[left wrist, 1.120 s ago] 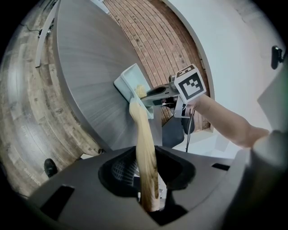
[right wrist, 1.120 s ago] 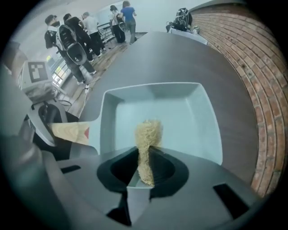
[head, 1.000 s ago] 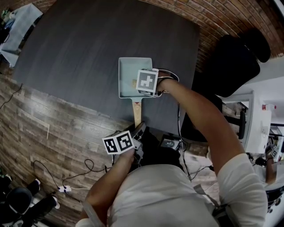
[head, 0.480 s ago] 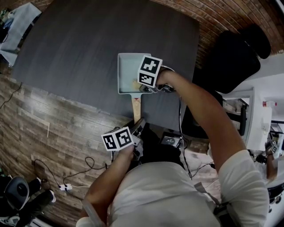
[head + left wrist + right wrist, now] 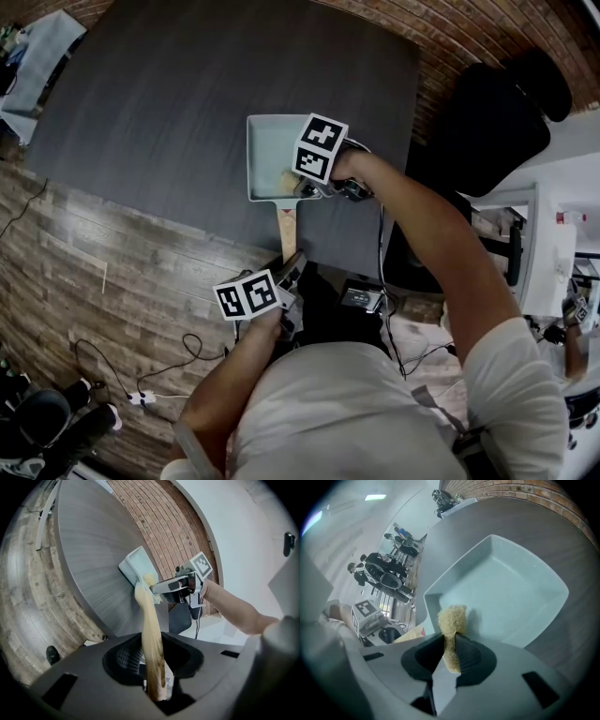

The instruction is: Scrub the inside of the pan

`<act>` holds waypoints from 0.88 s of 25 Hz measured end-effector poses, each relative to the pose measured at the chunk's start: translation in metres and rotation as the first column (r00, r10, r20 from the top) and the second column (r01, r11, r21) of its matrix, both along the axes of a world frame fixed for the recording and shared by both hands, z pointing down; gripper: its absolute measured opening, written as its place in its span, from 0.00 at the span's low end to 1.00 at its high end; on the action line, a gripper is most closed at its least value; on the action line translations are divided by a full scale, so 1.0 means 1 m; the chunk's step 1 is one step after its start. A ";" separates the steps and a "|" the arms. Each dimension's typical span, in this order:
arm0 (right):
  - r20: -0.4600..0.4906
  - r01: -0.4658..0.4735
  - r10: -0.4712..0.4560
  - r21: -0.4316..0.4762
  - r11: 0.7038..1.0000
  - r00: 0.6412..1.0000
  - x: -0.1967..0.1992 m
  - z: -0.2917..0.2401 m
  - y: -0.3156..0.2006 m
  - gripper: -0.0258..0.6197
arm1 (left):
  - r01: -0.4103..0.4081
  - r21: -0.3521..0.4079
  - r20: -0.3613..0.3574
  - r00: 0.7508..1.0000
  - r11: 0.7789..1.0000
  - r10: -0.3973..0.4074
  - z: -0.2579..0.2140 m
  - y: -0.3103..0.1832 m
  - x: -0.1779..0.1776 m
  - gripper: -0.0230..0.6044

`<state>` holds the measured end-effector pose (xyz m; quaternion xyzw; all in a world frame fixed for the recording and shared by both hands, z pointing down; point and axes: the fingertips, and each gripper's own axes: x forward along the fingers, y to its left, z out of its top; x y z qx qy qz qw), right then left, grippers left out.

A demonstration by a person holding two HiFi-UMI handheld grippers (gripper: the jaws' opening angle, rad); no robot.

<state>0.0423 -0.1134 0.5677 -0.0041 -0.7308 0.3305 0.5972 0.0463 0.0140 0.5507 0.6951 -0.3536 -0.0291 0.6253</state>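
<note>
A pale blue square pan (image 5: 266, 152) lies on the dark table (image 5: 159, 94), its wooden handle (image 5: 288, 232) pointing toward me. My left gripper (image 5: 288, 272) is shut on the handle's end (image 5: 153, 644), off the table's near edge. My right gripper (image 5: 302, 186) reaches into the pan's near right corner and is shut on a tan scrub pad (image 5: 452, 618). The pad presses against the pan floor (image 5: 515, 592) by the near wall. In the left gripper view the right gripper (image 5: 161, 588) and pad (image 5: 150, 579) sit at the pan's rim (image 5: 139, 560).
A black chair (image 5: 492, 122) stands right of the table. A light blue cloth (image 5: 42, 47) lies at the far left corner. Cables (image 5: 141, 394) trail over the wooden floor at lower left. Brick flooring borders the table's far side.
My right gripper has tilted and shifted slightly toward the far side with the pad. The pan has slid a little to the left. The left gripper keeps its hold on the handle.
</note>
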 end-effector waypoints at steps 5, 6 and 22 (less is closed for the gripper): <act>0.084 -0.024 0.023 0.011 1.000 0.996 0.000 -0.019 -0.002 0.16 | -0.011 -0.006 0.001 1.000 1.000 0.011 0.000 -0.001 0.001 0.21; 0.109 -0.031 0.030 0.011 0.999 0.994 0.000 -0.025 -0.003 0.16 | -0.015 -0.008 0.000 1.000 1.000 0.015 0.000 -0.001 0.001 0.21; 0.139 -0.168 0.122 0.403 0.899 0.983 0.047 -0.058 -0.085 0.16 | -0.137 0.042 0.035 0.990 0.990 0.135 -0.004 0.001 0.008 0.32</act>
